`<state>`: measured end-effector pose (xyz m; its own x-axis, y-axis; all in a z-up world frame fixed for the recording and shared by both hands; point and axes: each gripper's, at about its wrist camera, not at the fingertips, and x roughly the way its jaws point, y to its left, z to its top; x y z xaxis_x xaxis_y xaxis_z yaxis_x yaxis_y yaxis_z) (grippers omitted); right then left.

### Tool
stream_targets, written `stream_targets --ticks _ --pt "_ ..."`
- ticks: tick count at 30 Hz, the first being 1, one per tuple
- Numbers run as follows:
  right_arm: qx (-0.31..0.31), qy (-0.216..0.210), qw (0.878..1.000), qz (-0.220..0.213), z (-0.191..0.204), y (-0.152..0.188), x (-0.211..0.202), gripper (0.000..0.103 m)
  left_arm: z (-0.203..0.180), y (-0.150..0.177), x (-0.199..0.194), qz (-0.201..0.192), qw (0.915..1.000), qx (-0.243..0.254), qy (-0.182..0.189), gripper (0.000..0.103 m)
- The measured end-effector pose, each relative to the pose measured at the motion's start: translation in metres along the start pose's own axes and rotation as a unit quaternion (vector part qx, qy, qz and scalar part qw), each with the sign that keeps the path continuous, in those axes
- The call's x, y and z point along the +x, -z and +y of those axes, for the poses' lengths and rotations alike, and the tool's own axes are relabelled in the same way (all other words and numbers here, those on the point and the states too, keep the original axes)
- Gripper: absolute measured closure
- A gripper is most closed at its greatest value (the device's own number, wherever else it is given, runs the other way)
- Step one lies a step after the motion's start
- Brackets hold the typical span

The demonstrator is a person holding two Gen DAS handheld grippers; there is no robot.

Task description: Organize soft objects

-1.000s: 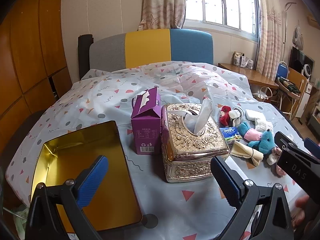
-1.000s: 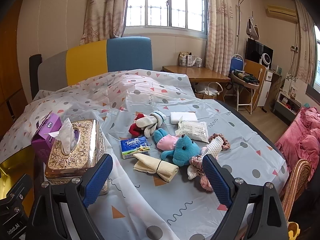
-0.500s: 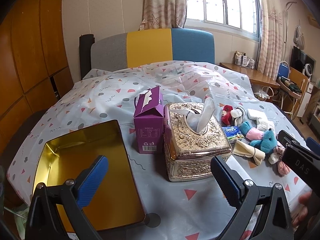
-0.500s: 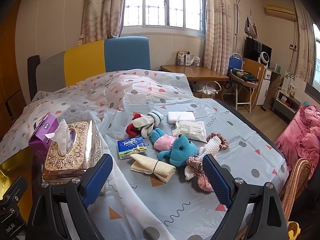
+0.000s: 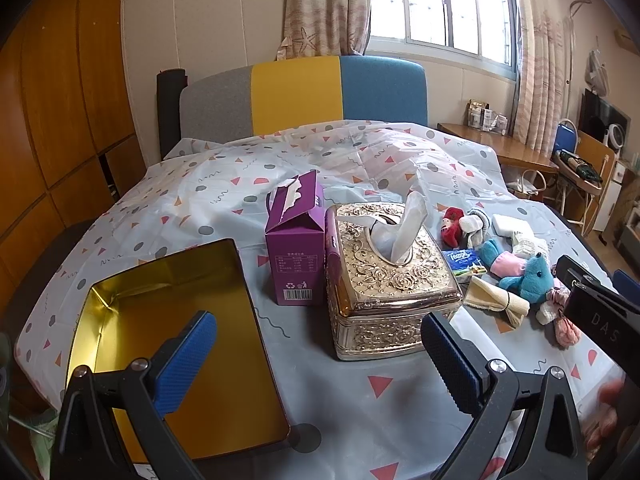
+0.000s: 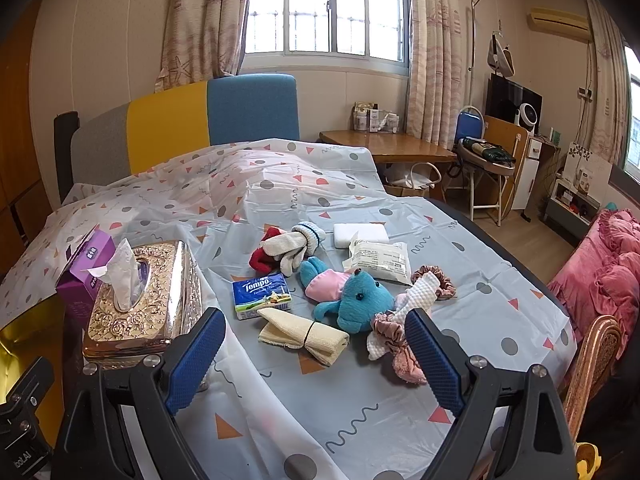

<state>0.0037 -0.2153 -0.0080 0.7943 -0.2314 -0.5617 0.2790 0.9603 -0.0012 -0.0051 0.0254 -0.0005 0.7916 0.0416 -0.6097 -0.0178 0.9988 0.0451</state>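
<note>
The soft objects are gathered in one cluster on the patterned bed cover [image 6: 500,308], in the middle of the right wrist view, directly ahead of the right gripper [image 6: 314,354]. That gripper is held spread wide, with nothing between its blue ribbed pads.

The nearest piece is the folded cream cloth [image 6: 302,334], banded at its middle, just above the gap between the pads. Its long axis runs from left to lower right across the frame, roughly crosswise to the line of approach. Just beyond it lie the teal plush toy [image 6: 354,300], the pink scrunchie [image 6: 396,352] with a white waffle cloth [image 6: 416,292] over it, the knit gloves [image 6: 290,246] and the Tempo tissue pack [image 6: 262,294].

The left gripper [image 5: 318,354] is likewise spread and empty. In its view the cluster is seen far to the right, behind the embossed gold tissue box [image 5: 388,276], while the open gold tin [image 5: 176,332] lies at lower left, close under its left pad. The right gripper is therefore judged the nearer to the cluster, and the tin the likely receptacle.

The fabrics are limp and should yield when pinched; the tin is rigid and glossy.
</note>
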Motion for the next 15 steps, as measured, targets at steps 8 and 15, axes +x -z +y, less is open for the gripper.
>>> stream_targets --ticks 8,15 --pt "0.0 0.001 1.0 0.0 -0.002 -0.0002 0.0 0.01 -0.0021 0.0002 -0.0004 0.001 1.0 0.002 0.001 0.0" --pt "0.002 0.002 1.0 -0.001 -0.004 0.0007 -0.0004 0.01 -0.0042 0.0004 -0.0012 0.002 1.0 0.004 0.005 0.0"
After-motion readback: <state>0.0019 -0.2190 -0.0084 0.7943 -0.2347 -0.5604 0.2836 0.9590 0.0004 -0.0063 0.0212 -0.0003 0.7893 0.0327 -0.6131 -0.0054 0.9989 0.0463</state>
